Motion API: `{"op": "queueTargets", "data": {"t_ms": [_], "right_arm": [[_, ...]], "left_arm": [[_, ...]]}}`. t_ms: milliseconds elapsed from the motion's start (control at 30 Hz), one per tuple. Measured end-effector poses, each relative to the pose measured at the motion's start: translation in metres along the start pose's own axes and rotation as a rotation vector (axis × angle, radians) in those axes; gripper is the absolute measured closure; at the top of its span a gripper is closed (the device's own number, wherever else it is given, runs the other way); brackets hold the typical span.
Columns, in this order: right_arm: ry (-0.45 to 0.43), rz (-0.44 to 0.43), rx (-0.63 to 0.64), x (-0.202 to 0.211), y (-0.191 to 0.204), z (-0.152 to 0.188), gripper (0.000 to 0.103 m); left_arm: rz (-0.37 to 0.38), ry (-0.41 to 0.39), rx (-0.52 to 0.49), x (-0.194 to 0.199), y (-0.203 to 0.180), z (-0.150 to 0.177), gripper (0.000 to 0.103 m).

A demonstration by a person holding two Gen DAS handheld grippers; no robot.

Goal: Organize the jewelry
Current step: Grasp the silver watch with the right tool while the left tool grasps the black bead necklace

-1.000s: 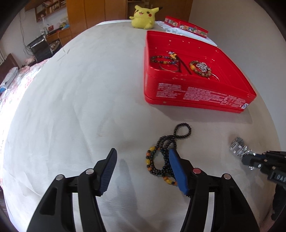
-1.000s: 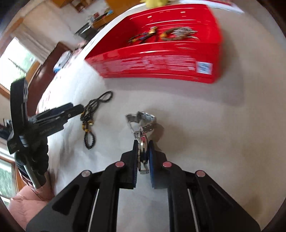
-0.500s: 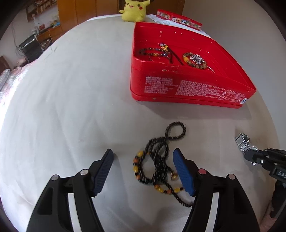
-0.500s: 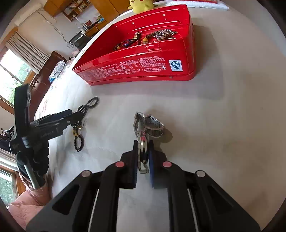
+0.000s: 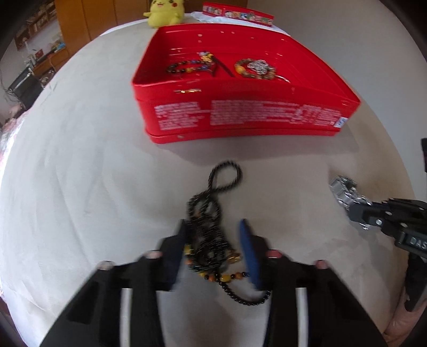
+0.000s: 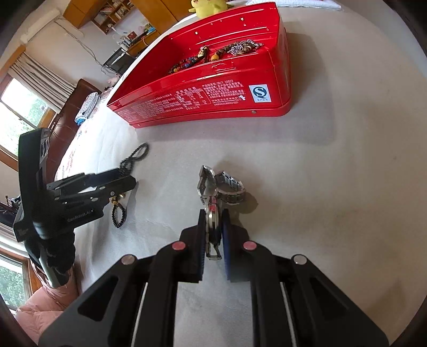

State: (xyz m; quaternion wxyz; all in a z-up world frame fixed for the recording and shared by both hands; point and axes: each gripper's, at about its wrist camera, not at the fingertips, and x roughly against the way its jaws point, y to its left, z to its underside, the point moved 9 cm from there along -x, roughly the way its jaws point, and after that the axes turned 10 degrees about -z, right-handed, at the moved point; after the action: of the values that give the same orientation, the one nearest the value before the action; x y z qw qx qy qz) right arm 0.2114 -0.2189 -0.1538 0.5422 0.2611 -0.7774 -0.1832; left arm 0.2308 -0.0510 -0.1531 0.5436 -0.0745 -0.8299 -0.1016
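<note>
A black bead necklace [image 5: 210,227] with amber beads lies on the white cloth in front of the red tin [image 5: 248,117]. My left gripper [image 5: 213,240] straddles its bunched middle, jaws half closed and blurred, pads close to the beads. My right gripper [image 6: 213,229] is shut on a silver metal watch [image 6: 221,186], whose band rests on the cloth. The watch also shows in the left wrist view [image 5: 344,192]. The red tin [image 6: 213,96] holds two beaded bracelets [image 5: 253,69] and a small charm.
A yellow plush toy [image 5: 165,13] and a flat red box [image 5: 237,13] sit beyond the tin. The left gripper [image 6: 88,192] is to the left in the right wrist view. Wooden furniture and a window lie past the table's left edge.
My left gripper moved forward over the necklace and its jaws narrowed around the beads. My right gripper stayed shut on the watch, shifting only slightly.
</note>
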Motion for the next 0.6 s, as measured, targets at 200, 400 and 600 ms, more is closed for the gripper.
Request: {"op": "queueTargets", "data": {"t_ms": [200,400,600], "right_arm": [[-0.002,-0.016,-0.017,0.001,-0.001,0.0,0.093],[-0.004,-0.023,-0.023,0.0,-0.004,0.0,0.093],[-0.006,-0.027,-0.027,0.001,-0.006,-0.001,0.093]], "left_arm": [[0.033,-0.003,0.038,0.003,0.001,0.004,0.091],[0.095,-0.079,0.086,0.037,0.011,-0.001,0.095],[0.098,-0.228,0.117,0.079,0.023,-0.013,0.095]]}}
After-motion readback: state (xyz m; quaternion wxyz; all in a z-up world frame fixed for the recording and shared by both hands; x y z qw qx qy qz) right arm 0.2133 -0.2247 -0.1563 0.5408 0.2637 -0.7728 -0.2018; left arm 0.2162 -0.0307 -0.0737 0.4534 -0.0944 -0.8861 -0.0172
